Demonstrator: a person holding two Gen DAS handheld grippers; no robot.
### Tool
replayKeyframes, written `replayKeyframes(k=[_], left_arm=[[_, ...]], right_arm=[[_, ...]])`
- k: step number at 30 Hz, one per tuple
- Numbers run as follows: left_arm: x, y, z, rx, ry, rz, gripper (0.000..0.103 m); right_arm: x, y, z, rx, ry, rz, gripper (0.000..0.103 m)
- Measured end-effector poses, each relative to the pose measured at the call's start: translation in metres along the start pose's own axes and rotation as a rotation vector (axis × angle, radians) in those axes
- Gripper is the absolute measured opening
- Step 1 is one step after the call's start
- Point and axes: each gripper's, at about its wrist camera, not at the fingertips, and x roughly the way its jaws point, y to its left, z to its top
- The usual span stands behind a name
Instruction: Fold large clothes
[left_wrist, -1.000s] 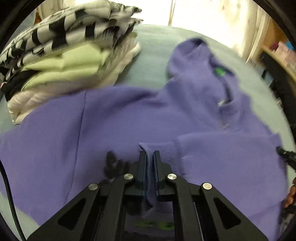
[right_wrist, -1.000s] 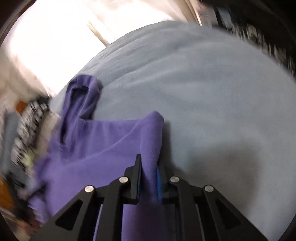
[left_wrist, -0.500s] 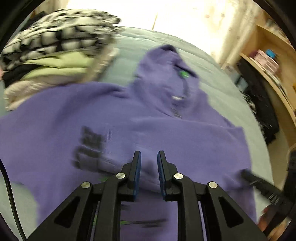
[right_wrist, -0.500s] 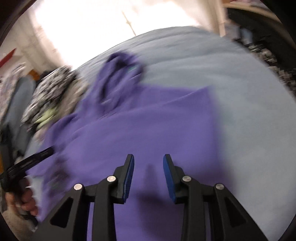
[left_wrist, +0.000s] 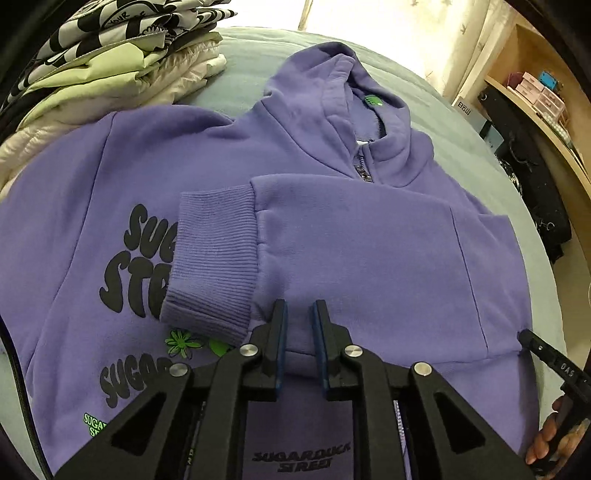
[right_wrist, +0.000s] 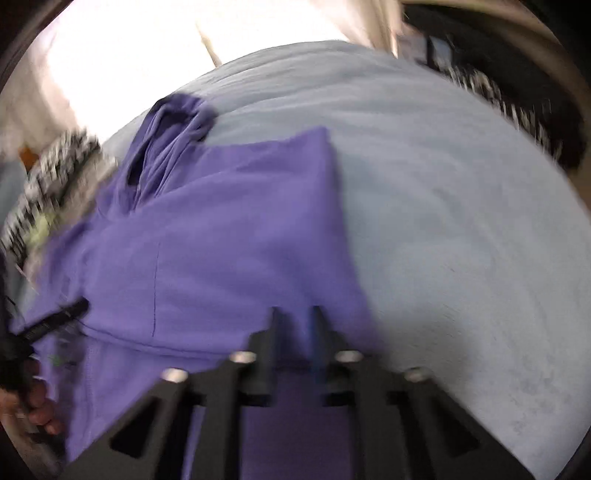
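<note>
A purple zip hoodie (left_wrist: 369, 240) with black "SUGAR STREET" print lies flat on a pale blue bed (left_wrist: 461, 122), hood away from me. One sleeve is folded across the chest, its ribbed cuff (left_wrist: 212, 254) lying on the print. My left gripper (left_wrist: 298, 314) hovers just above the folded sleeve, jaws a little apart and empty. In the blurred right wrist view the hoodie (right_wrist: 221, 240) fills the left half; my right gripper (right_wrist: 295, 321) is over its right edge, jaws slightly apart, holding nothing.
A stack of folded clothes (left_wrist: 110, 62), checkered on top, sits at the far left by the hoodie's shoulder. A wooden shelf (left_wrist: 535, 99) with small boxes stands to the right of the bed. Bare bed surface (right_wrist: 461, 240) lies right of the hoodie.
Both grippers have let go of the sleeve and cloth they held a second ago and pulled back. The sleeve now lies folded across the hoodie's chest.
</note>
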Motion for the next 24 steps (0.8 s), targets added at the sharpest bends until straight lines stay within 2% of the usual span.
replayKeyframes(k=[2,6,8,10,12,13,17,24], left_arm=[[0.002,-0.003,0.000,0.004,-0.002,0.014,0.014],[0.006,-0.011,0.006,-0.007,0.007,0.037,0.018],[-0.002,-0.014,0.003,0.003,0.009,0.042,0.024],[-0.011,-0.018,-0.001,0.015,0.003,0.046,0.029],[-0.021,-0.021,-0.005,0.024,-0.011,0.069,0.043],[-0.027,-0.022,-0.007,0.026,-0.020,0.085,0.046],[-0.052,-0.028,-0.020,0.042,-0.047,0.072,0.047],[-0.098,-0.033,-0.052,0.094,-0.086,0.121,0.047]], right_arm=[[-0.003,0.000,-0.001,0.007,-0.008,-0.010,0.001],[-0.005,0.013,-0.006,0.021,-0.016,-0.037,0.011],[-0.009,0.018,-0.008,0.027,-0.016,-0.019,0.026],[-0.016,0.026,-0.012,0.033,-0.011,0.002,0.032],[-0.022,0.030,-0.015,0.047,0.002,0.018,0.032],[-0.025,0.033,-0.018,0.052,0.008,0.022,0.032],[-0.038,0.042,-0.034,0.057,0.015,0.032,0.032],[-0.062,0.062,-0.069,0.007,0.032,0.036,0.032]])
